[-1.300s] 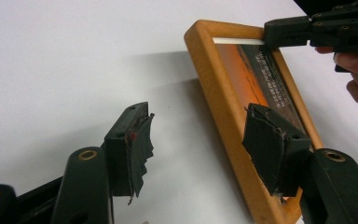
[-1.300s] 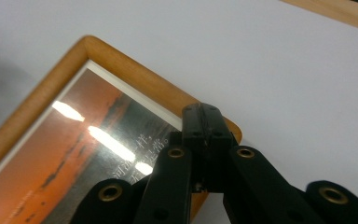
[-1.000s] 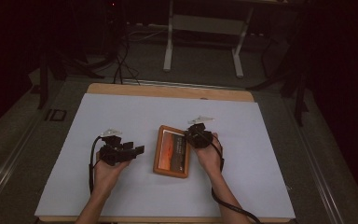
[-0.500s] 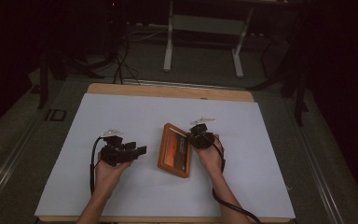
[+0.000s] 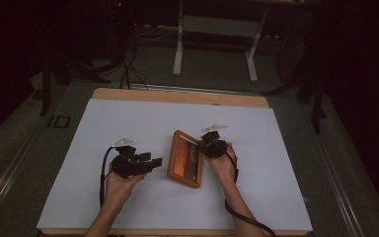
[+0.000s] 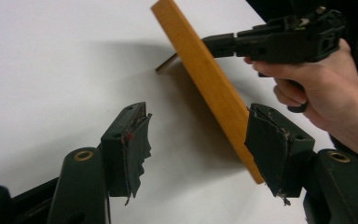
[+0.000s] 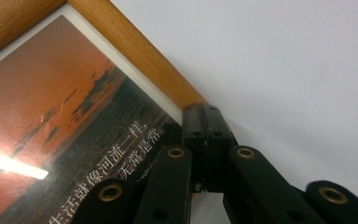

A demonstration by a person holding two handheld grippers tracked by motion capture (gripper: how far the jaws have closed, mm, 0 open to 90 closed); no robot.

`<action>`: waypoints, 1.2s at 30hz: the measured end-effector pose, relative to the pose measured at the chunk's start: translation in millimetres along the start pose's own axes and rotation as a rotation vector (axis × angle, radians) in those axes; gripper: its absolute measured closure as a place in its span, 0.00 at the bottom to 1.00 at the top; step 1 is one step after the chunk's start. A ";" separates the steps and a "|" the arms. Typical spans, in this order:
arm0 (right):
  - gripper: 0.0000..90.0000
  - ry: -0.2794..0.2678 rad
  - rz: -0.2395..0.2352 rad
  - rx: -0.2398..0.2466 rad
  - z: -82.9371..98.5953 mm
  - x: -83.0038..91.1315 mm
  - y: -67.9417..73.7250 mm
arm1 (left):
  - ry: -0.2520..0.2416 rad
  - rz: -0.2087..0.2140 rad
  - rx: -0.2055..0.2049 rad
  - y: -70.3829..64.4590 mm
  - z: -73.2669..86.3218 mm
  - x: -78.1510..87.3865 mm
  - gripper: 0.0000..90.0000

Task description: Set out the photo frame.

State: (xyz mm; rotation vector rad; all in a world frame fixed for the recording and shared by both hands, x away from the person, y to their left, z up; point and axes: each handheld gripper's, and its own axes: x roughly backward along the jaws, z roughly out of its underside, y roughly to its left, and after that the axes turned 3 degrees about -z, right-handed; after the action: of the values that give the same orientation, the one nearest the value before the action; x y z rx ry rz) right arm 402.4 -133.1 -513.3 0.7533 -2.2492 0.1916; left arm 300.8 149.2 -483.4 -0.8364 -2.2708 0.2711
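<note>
A wooden picture frame (image 5: 185,159) with an orange sunset print stands tilted on the white table, its right edge raised. My right gripper (image 5: 202,146) is shut on that raised edge; in the right gripper view the jaws (image 7: 207,122) pinch the wooden border (image 7: 135,51) beside the print (image 7: 51,126). My left gripper (image 5: 157,161) is open just left of the frame. In the left gripper view its jaws (image 6: 198,140) gape, with the frame's lower edge (image 6: 209,79) touching or nearly touching the right-hand pad (image 6: 270,144). The right gripper (image 6: 212,42) and its hand (image 6: 317,88) show behind.
A white sheet (image 5: 128,123) covers the wooden table (image 5: 177,96). A thin prop (image 6: 167,63) sticks out behind the frame. Beyond the table's far edge are a metal stand (image 5: 214,29) and floor cables (image 5: 128,69).
The right gripper has raised the frame's right edge, so the frame went from lying nearly flat to steeply tilted. The left gripper has edged right toward it.
</note>
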 end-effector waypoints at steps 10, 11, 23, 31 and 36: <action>1.00 -0.008 -0.003 -0.001 0.7 -0.1 -0.6 | 0.021 0.039 -0.016 -15.4 2.5 -6.8 0.41; 1.00 -0.007 -0.003 0.000 0.7 -0.1 -0.7 | 0.026 0.043 -0.018 -16.7 2.7 -7.8 0.41; 1.00 -0.004 -0.005 -0.001 0.3 -0.1 -0.9 | 0.064 0.057 -0.014 -29.6 9.4 -25.7 0.32; 1.00 -0.006 -0.007 0.000 0.3 -0.2 -1.3 | 0.096 0.072 -0.028 -36.8 14.7 -41.8 0.30; 1.00 -0.009 -0.007 -0.002 0.6 -0.3 -1.4 | 0.108 0.067 -0.026 -38.1 18.3 -49.7 0.35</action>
State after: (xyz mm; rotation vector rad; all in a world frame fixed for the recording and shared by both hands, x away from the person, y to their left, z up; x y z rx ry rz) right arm 402.9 -134.3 -514.0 0.7623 -2.2542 0.1829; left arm 297.2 89.0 -508.3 -0.9194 -2.1533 0.2221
